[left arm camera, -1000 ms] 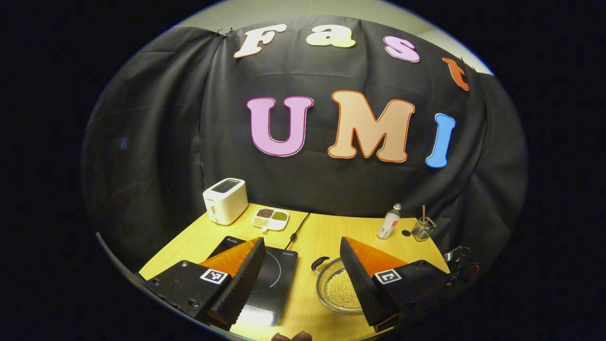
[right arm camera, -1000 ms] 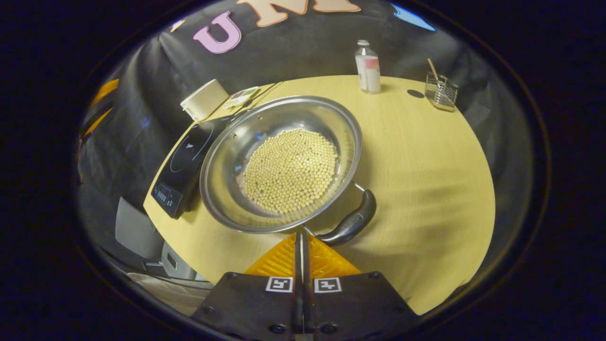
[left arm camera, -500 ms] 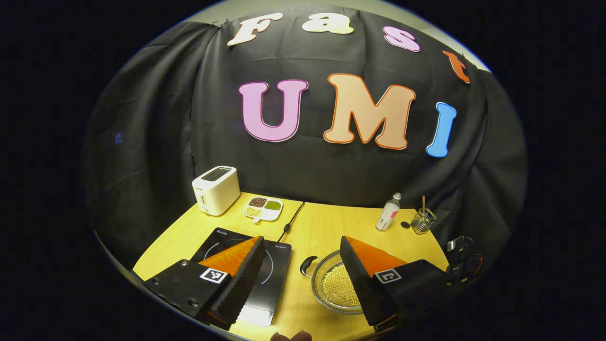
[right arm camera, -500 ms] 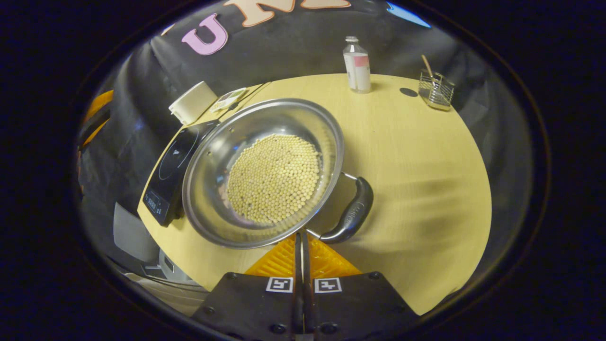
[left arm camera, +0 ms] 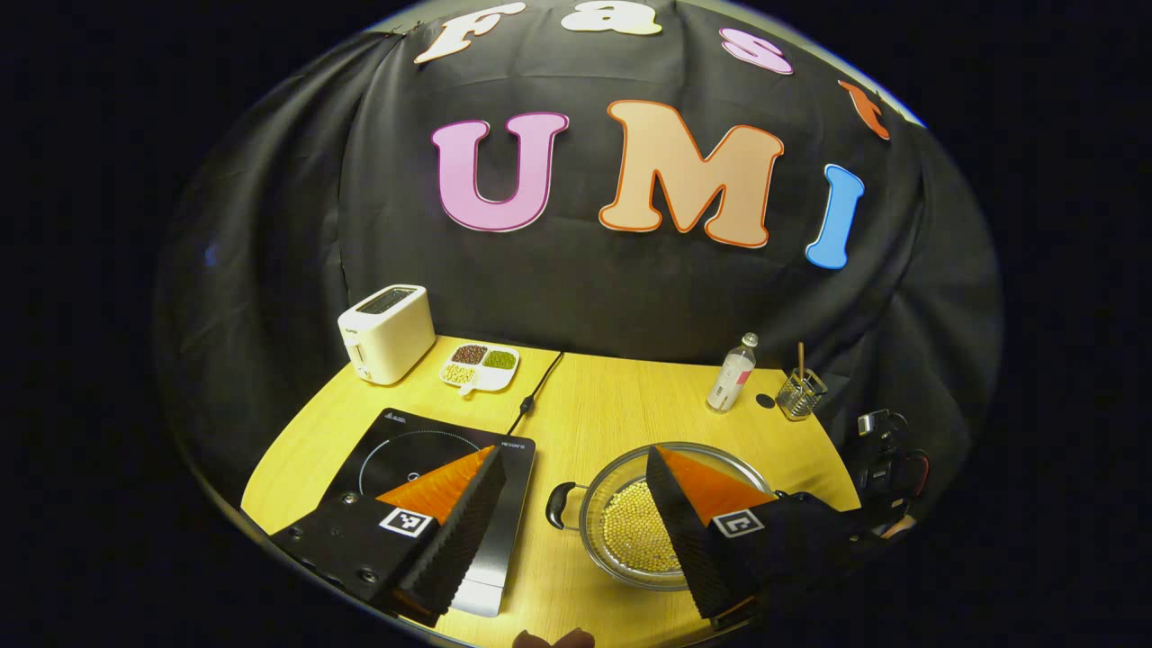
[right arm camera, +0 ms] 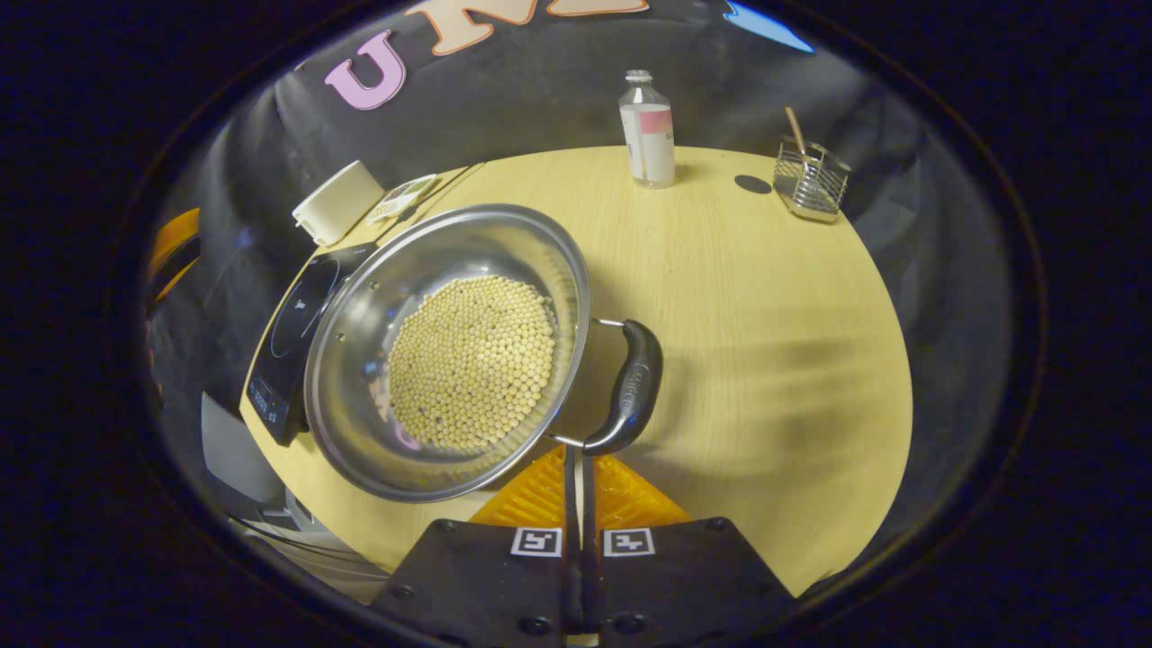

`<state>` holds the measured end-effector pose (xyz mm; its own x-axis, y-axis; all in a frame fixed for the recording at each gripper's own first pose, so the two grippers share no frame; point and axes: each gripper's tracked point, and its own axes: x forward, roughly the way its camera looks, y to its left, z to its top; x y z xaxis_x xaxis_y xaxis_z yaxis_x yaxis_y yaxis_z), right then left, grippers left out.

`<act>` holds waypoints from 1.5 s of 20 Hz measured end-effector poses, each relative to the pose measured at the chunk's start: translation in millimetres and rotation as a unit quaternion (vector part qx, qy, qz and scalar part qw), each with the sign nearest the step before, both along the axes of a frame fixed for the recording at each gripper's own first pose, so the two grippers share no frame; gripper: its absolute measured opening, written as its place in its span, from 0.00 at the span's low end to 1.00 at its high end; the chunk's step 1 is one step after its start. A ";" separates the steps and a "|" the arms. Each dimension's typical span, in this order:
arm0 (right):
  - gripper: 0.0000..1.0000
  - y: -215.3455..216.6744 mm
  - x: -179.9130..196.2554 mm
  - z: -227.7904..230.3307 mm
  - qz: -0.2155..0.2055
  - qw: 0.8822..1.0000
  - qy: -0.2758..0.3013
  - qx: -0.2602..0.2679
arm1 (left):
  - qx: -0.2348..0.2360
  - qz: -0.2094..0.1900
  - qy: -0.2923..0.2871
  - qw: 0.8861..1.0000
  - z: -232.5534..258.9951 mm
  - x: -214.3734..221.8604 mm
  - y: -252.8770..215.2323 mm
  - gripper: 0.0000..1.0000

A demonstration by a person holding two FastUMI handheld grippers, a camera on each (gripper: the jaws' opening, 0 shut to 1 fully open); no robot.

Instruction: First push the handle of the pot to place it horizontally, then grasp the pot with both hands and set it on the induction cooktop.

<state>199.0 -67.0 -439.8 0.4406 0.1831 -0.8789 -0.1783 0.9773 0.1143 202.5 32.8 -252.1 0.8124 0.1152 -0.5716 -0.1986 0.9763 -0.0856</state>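
Observation:
A steel pot [right arm camera: 360, 360] with pale beans in it stands on the yellow table, right of the black induction cooktop [right arm camera: 286, 337]. Its black side handle [right arm camera: 630, 387] points to the pot's right in the right gripper view. My right gripper [right arm camera: 576, 450] is shut on nothing, its tips against the near end of that handle. In the left gripper view the pot [left arm camera: 621, 531] sits low and right, its other loop handle [left arm camera: 558, 504] toward the cooktop [left arm camera: 414, 450]. My left gripper [left arm camera: 573, 457] hangs open above the table, between cooktop and pot, holding nothing.
At the back left stand a white toaster [left arm camera: 385, 333] and a divided dish of beans [left arm camera: 480, 364]; a cord [left arm camera: 538, 387] runs to the cooktop. A bottle [right arm camera: 648, 130] and a wire holder [right arm camera: 810, 175] stand at the back right. The table's near edge lies close below the pot.
The pot has turned and slid toward the cooktop, its black handle swinging from the near side round to the right. My right gripper stayed shut against it. The left gripper tilted down, still open.

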 end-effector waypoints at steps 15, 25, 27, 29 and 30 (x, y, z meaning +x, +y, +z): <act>0.45 -9.7 43.9 36.0 -0.155 0.988 -0.024 -0.005 | -0.055 -0.043 0.148 0.987 -133.3 6.0 4.9 0.96; 0.72 -2.0 53.3 2.6 -0.143 0.989 0.008 -0.046 | -0.057 -0.055 0.227 0.971 -203.3 -0.5 3.1 0.95; 0.65 -3.2 55.6 -2.7 -0.138 0.989 0.011 -0.057 | -0.059 -0.053 0.231 0.970 -211.6 2.7 3.3 0.87; 0.61 -5.4 55.8 -9.0 -0.128 0.989 0.012 -0.075 | -0.054 -0.057 0.233 0.969 -215.6 7.3 2.3 0.80; 0.61 -5.4 58.1 -8.3 -0.127 0.989 0.009 -0.077 | -0.052 -0.062 0.237 0.968 -218.4 7.7 -0.3 0.79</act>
<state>257.0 -72.4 -448.1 0.4397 -0.0673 -0.8956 0.0760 0.9964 -0.0376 210.2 32.6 -470.5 0.4605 -0.0447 -0.8866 -0.1213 0.9862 -0.1127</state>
